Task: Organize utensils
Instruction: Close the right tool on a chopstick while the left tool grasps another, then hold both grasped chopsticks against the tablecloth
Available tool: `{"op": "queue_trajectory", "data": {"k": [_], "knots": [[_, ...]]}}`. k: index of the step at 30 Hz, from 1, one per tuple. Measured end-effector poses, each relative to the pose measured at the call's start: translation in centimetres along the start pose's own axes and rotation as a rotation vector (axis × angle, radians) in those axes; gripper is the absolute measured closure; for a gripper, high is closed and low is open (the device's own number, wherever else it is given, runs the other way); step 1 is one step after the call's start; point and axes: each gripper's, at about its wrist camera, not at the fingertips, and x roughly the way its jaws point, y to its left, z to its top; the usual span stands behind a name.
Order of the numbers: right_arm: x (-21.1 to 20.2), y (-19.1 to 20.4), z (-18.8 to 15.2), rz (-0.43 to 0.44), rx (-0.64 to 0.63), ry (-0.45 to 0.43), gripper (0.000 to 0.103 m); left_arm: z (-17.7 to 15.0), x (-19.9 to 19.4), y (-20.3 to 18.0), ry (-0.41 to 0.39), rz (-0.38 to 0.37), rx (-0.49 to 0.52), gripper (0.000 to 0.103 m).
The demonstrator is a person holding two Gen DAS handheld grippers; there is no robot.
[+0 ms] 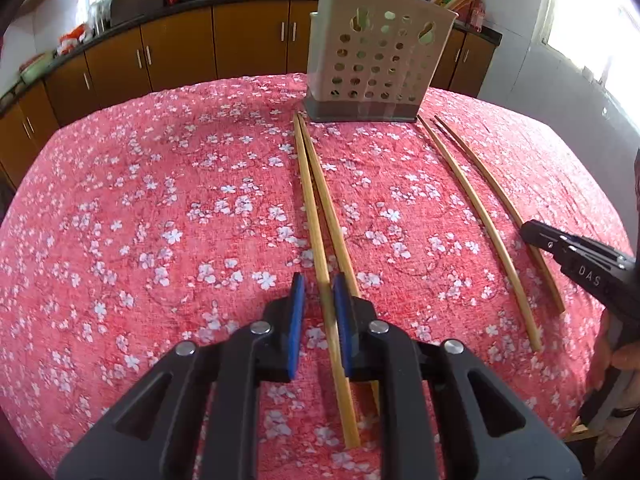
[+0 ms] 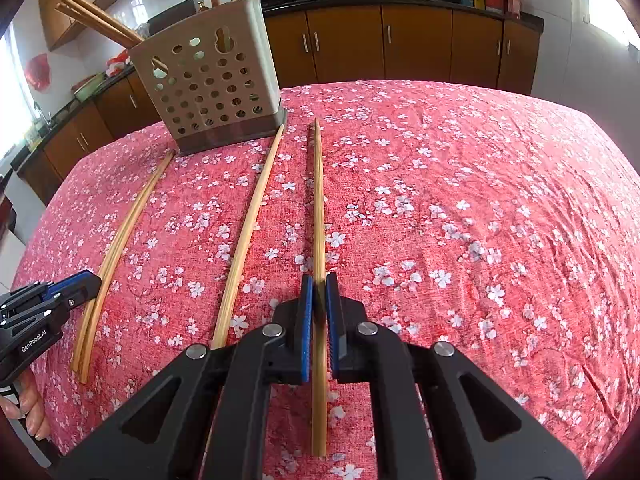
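Several bamboo chopsticks lie on the red floral tablecloth before a beige perforated utensil holder (image 1: 380, 60), (image 2: 212, 80) that has chopsticks standing in it. My left gripper (image 1: 319, 286) straddles one chopstick (image 1: 316, 232) of the left pair; its blue pads are apart with a gap beside the stick. A second chopstick (image 1: 332, 220) lies just under the right pad. My right gripper (image 2: 319, 282) has its pads closed tight on the rightmost chopstick (image 2: 318, 200). Another chopstick (image 2: 252, 224) lies left of it. The right gripper also shows in the left wrist view (image 1: 576, 256).
The red tablecloth (image 2: 480, 220) covers a round table. Brown cabinets (image 1: 180, 52) and a black counter with pans run behind. A bright window (image 1: 592, 20) is at the right. The left gripper (image 2: 44, 304) shows at the left edge of the right wrist view beside the left chopstick pair (image 2: 116, 248).
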Motion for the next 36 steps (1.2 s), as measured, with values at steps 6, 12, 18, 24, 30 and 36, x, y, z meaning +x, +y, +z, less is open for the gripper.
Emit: {"op": "queue_trajectory", "data": {"k": [6, 12, 18, 24, 30, 36], "knots": [[0.2, 0.7, 0.1, 0.017, -0.014, 0.005, 0.095, 0.5, 0.5, -0.6, -0.013, 0.043, 0.002, 0.089], [0.9, 0.3, 0.8, -0.006, -0.033, -0.005, 0.095, 1.1, 0.8, 1.0, -0.019, 0.101, -0.028, 0.095], [1.4, -2.1, 1.9, -0.067, 0.006, -0.019, 0.095, 1.9, 0.8, 5.9, -0.020, 0.147, -0.111, 0.095], [2.0, -2.8, 2.5, -0.084, 0.010, -0.020, 0.095, 1.8, 0.7, 7.8, -0.045, 0.134, -0.132, 0.093], [2.2, -2.5, 2.7, -0.094, -0.002, -0.019, 0.095, 1.5, 0.1, 8.2, -0.050, 0.104, -0.167, 0.093], [2.1, -2.5, 2.7, -0.092, 0.001, -0.019, 0.095, 1.4, 0.0, 8.0, -0.049, 0.119, -0.161, 0.093]]}}
